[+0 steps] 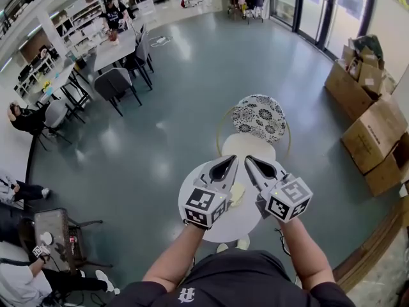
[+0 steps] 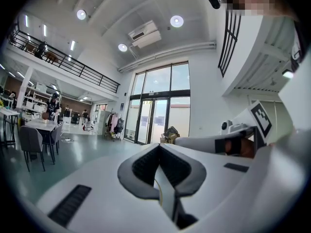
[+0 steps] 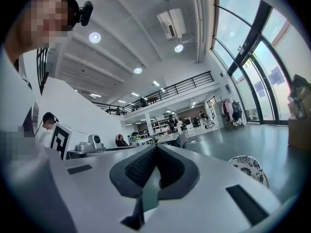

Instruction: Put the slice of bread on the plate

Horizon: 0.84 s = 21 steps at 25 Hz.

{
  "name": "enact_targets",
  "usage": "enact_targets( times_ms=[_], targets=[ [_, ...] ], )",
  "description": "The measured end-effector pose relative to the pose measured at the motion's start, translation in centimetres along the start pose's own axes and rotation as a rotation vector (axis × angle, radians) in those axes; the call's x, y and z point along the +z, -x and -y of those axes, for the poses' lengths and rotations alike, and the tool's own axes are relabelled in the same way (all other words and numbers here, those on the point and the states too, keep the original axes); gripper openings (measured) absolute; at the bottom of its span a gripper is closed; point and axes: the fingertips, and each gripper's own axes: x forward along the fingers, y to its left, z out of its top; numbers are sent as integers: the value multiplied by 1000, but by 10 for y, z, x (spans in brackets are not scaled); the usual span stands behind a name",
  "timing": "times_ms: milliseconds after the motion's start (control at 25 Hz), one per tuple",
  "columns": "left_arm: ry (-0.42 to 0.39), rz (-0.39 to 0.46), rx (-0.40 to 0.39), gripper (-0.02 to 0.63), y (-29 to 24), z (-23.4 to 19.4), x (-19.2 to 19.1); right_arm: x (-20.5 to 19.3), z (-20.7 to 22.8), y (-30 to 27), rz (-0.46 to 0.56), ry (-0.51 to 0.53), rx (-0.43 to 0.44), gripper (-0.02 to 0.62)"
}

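Bread, a pale yellow slice (image 1: pixel 238 194), lies on the round white table (image 1: pixel 223 226) at the lower centre of the head view, in the gap between the two grippers, with its left edge tucked under the left one. The left gripper (image 1: pixel 229 164) is clenched, its jaws meeting tip to tip in its own view (image 2: pixel 159 147), and the right gripper (image 1: pixel 253 164) is clenched in the same way (image 3: pixel 155 148). Both hang level above the tabletop and point towards a chair with a patterned cushion (image 1: pixel 259 117) just above them in the frame.
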Motion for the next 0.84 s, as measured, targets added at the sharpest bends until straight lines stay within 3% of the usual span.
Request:
enact_targets(
  times_ms=[840],
  targets=[
    [-13,-12,20,6,-1,-3,-8,-8,-1,-4,-8,5,22,5]
  ],
)
